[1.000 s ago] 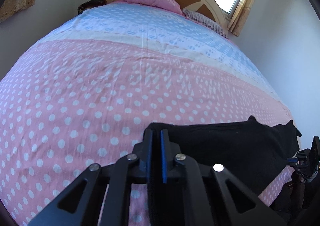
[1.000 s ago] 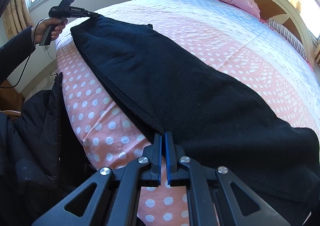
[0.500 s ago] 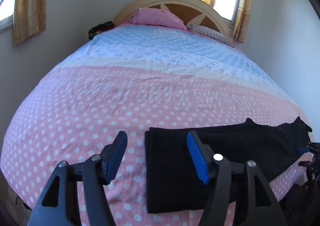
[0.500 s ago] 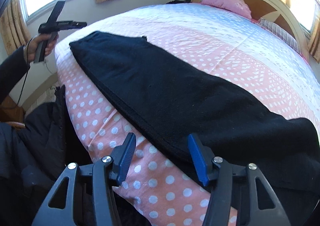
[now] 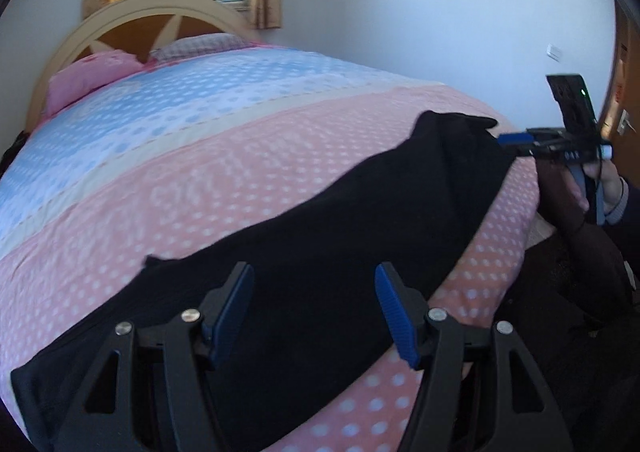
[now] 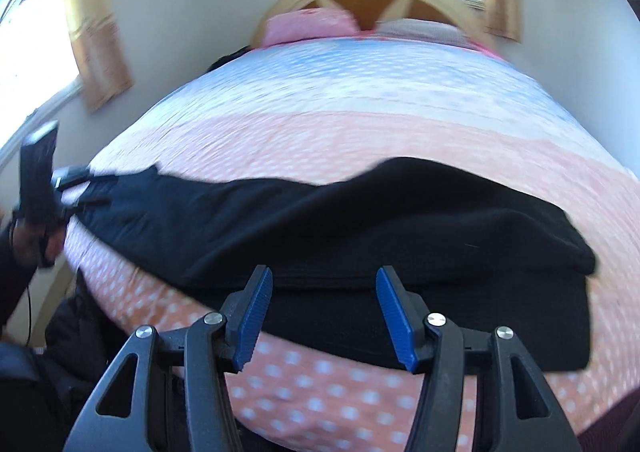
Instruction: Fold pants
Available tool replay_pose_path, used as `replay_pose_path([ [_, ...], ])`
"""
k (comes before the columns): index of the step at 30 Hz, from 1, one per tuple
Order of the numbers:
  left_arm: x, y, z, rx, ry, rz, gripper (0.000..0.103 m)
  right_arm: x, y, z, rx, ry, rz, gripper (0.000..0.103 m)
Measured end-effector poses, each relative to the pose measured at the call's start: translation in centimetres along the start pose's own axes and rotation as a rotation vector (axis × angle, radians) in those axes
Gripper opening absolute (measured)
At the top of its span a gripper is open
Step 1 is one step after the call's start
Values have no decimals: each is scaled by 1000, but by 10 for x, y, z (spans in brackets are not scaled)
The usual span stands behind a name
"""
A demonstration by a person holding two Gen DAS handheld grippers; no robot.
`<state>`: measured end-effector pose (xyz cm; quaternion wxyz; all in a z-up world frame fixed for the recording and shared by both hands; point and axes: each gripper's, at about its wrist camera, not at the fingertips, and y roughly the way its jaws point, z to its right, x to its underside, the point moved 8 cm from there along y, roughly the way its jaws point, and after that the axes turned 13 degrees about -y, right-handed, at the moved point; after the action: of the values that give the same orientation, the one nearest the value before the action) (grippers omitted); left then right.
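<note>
Left gripper (image 5: 314,308): fingers spread, blue pads apart, nothing pinched. Black cloth fills the gap behind them, but the pads do not press on it; whether the tips graze it cannot be told.

Right gripper (image 6: 324,312): fingers likewise spread and empty, hanging over the near edge of the cloth. In the left wrist view the right gripper also shows at the far end of the garment, with a hand (image 5: 610,183) on its grip.

The pants (image 5: 320,252) are black and lie flat in a long band along the near side of the bed (image 5: 200,155), on the pink dotted cover. One end runs toward the left gripper, the other toward the right one. In the right wrist view an upper layer sits over a lower one, so the pants appear doubled lengthwise already; the lower layer juts out past the upper at the near edge.

Beyond: blue band of the cover, pillows (image 5: 92,75), arched headboard (image 5: 132,15), a curtained window. Both views are blurred.

Risks, as judged:
- The layers are not flush. Pinching only the top one would drag it off the lower and open the fold.
- The cloth lies close to the bed's edge. A pull toward the person could slide it off.
- Dark fabric hides edges, so a grab could miss the corner.
</note>
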<state>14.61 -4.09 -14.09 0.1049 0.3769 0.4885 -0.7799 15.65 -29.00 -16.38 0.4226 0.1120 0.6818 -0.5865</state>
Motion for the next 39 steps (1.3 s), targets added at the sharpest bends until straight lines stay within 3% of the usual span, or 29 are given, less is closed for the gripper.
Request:
replay_pose_path([
  [4, 0, 35, 62, 68, 116, -55, 66, 11, -20, 57, 97, 174, 26, 56],
  [7, 5, 55, 91, 100, 177, -88, 65, 22, -28, 91, 119, 313, 41, 56],
  [10, 12, 67, 105, 121, 198, -125, 58, 28, -30, 120, 131, 420, 59, 56],
  [16, 20, 77, 106, 60, 240, -142, 41, 42, -21, 172, 53, 628, 102, 56],
  [18, 18, 77, 106, 52, 236, -145, 28, 47, -14, 182, 30, 687, 111, 56],
  [19, 17, 76, 105, 50, 233, -146, 25, 48, -10, 186, 21, 712, 116, 50],
  [20, 16, 75, 104, 55, 224, -150, 17, 47, -6, 190, 16, 730, 120, 32],
  [22, 16, 72, 103, 75, 210, -156, 13, 44, 0, 194, 25, 727, 123, 7],
  [26, 15, 71, 99, 83, 183, -150, 10, 18, -4, 193, 25, 652, 158, 4],
  [31, 11, 69, 88, 122, 116, -147, 9, -22, -58, 170, -5, 509, 307, 4],
  [34, 12, 70, 87, 134, 107, -155, 9, -3, -71, 164, -5, 506, 319, 4],
  [39, 17, 69, 93, 136, 148, -163, 9, 72, -53, 169, -23, 638, 225, 4],
])
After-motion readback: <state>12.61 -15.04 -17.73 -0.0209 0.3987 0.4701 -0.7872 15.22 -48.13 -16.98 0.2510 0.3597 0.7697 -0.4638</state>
